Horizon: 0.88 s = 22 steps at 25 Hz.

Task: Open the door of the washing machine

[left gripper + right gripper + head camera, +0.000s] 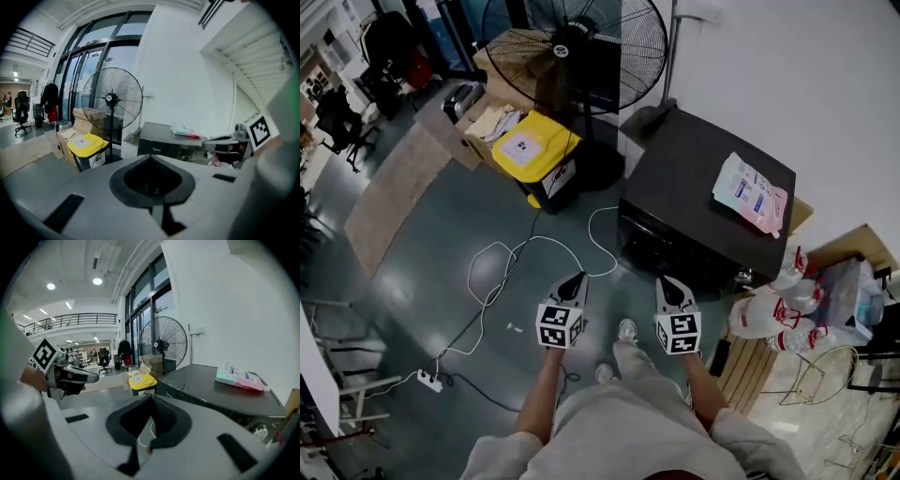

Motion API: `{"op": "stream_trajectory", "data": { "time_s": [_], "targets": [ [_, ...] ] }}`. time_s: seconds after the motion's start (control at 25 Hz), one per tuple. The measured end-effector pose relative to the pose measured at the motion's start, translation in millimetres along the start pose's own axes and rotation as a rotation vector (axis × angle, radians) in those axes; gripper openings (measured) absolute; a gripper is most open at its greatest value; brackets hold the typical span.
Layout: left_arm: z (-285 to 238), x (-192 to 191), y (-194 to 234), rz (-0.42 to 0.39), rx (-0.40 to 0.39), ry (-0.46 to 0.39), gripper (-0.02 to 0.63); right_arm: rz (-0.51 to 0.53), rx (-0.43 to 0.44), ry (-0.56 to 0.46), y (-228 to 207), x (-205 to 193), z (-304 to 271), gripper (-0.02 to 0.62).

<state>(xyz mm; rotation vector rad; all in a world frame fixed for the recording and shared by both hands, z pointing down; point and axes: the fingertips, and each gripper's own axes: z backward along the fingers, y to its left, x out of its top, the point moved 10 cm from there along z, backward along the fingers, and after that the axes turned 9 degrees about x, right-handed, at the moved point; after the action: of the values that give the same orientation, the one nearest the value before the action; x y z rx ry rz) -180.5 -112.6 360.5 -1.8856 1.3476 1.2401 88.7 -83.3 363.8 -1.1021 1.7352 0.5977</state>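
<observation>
Hovering side by side above the floor (441, 234), the left gripper (577, 278) and right gripper (667, 281) both have their jaws together on nothing. The dark washing machine (684, 197) stands just ahead against the white wall (787, 75), with a packet (753, 193) lying on its top.

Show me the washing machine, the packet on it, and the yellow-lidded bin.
washing machine (675, 178), head view, bare dark top.
packet (752, 194), head view, its middle.
yellow-lidded bin (547, 137), head view, yellow lid.

White wall (787, 75) meets glossy grey floor (412, 253), a large pedestal fan (572, 47) standing by tall windows (89, 70).
</observation>
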Motion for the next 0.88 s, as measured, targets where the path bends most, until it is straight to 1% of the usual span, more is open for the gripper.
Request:
{"op": "stream_trajectory", "data": {
  "time_s": [0.32, 0.6, 0.76, 0.88],
  "targets": [
    [-52, 9, 4, -0.004, 0.024, 0.045, 0.008, -0.013, 0.044, 0.025, -38, 8, -44, -0.002],
    [-96, 2, 1, -0.016, 0.029, 0.093, 0.008, -0.042, 0.083, 0.056, -65, -3, -75, -0.002],
    [-115, -1, 2, -0.002, 0.035, 0.101, 0.008, -0.050, 0.094, 0.074, -76, -10, -89, -0.002],
    [-126, -6, 5, -0.006, 0.033, 0.106, 0.008, -0.050, 0.095, 0.079, -82, -16, -95, -0.002]
  ]
}}
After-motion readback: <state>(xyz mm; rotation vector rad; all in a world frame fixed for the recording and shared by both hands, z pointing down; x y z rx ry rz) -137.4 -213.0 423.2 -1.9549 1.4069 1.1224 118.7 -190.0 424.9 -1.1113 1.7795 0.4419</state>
